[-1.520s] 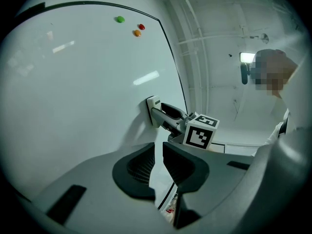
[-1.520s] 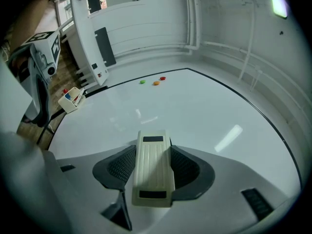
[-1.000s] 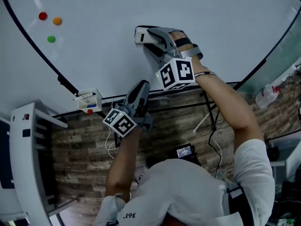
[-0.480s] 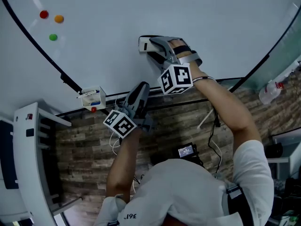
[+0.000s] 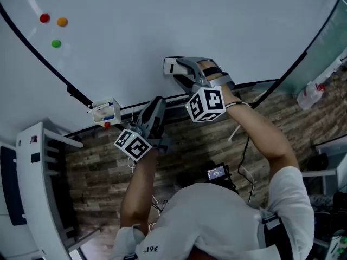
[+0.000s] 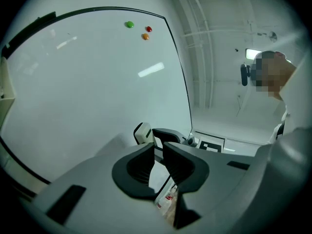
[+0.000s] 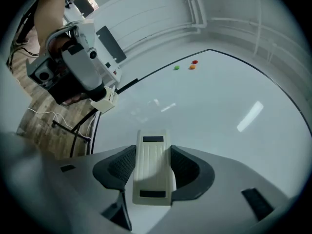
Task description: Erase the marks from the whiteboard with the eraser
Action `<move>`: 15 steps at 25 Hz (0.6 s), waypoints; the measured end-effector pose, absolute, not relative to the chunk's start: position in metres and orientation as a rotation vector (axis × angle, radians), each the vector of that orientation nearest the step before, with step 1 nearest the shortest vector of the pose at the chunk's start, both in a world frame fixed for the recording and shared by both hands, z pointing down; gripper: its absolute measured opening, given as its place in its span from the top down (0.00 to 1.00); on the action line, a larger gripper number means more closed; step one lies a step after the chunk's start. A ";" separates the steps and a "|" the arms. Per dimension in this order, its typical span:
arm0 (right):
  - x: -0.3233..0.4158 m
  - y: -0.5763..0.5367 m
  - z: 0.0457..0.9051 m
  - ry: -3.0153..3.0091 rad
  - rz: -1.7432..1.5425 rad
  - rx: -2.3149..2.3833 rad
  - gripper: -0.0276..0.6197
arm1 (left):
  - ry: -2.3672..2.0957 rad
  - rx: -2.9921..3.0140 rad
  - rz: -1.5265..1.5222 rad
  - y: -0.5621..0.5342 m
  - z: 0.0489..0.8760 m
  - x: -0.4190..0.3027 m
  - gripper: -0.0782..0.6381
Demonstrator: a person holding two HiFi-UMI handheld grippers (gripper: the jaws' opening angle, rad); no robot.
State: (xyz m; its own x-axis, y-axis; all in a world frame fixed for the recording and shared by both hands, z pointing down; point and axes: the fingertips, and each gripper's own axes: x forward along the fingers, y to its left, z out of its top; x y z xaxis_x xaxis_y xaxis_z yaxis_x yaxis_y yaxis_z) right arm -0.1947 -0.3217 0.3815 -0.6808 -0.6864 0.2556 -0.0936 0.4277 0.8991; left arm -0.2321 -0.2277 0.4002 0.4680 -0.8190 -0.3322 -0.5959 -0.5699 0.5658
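Note:
A large whiteboard [image 5: 162, 20] fills the upper head view; I see no pen marks on it. The cream eraser [image 5: 172, 66] lies flat against the board near its lower edge, and my right gripper [image 5: 182, 69] is shut on it. In the right gripper view the eraser [image 7: 152, 167] sits between the two jaws, pressed on the whiteboard [image 7: 209, 106]. My left gripper [image 5: 155, 108] hangs below the board's frame with its jaws nearly together and nothing between them. In the left gripper view the left gripper [image 6: 158, 155] points toward the eraser [image 6: 143, 133].
Three round magnets, red [image 5: 44, 18], orange [image 5: 62, 21] and green [image 5: 56, 44], sit at the board's upper left. A small white marker holder [image 5: 105, 112] clings to the lower frame. A white rack [image 5: 32, 188] stands at left. A spray bottle [image 5: 310, 95] is at right.
My right gripper has slid the eraser down the board toward its lower edge. The left gripper has stayed below the frame, shifting a little with the view.

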 end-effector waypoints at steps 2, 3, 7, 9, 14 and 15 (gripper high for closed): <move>-0.188 -0.314 0.383 -2.073 -1.235 0.667 0.58 | -1.173 2.355 -0.820 -0.223 0.402 -0.229 0.81; -0.185 -0.311 0.384 -2.078 -1.228 0.673 0.58 | -1.166 2.359 -0.815 -0.221 0.403 -0.227 0.81; -0.169 -0.295 0.384 -2.118 -1.185 0.686 0.58 | -1.162 2.380 -0.797 -0.209 0.402 -0.219 0.81; -0.157 -0.285 0.382 -2.145 -1.163 0.690 0.58 | -1.177 2.391 -0.784 -0.202 0.399 -0.213 0.81; -0.119 -0.261 0.378 -2.204 -1.127 0.718 0.58 | -1.246 2.412 -0.757 -0.186 0.391 -0.198 0.81; -0.110 -0.255 0.378 -2.214 -1.117 0.720 0.58 | -1.260 2.412 -0.758 -0.182 0.390 -0.194 0.81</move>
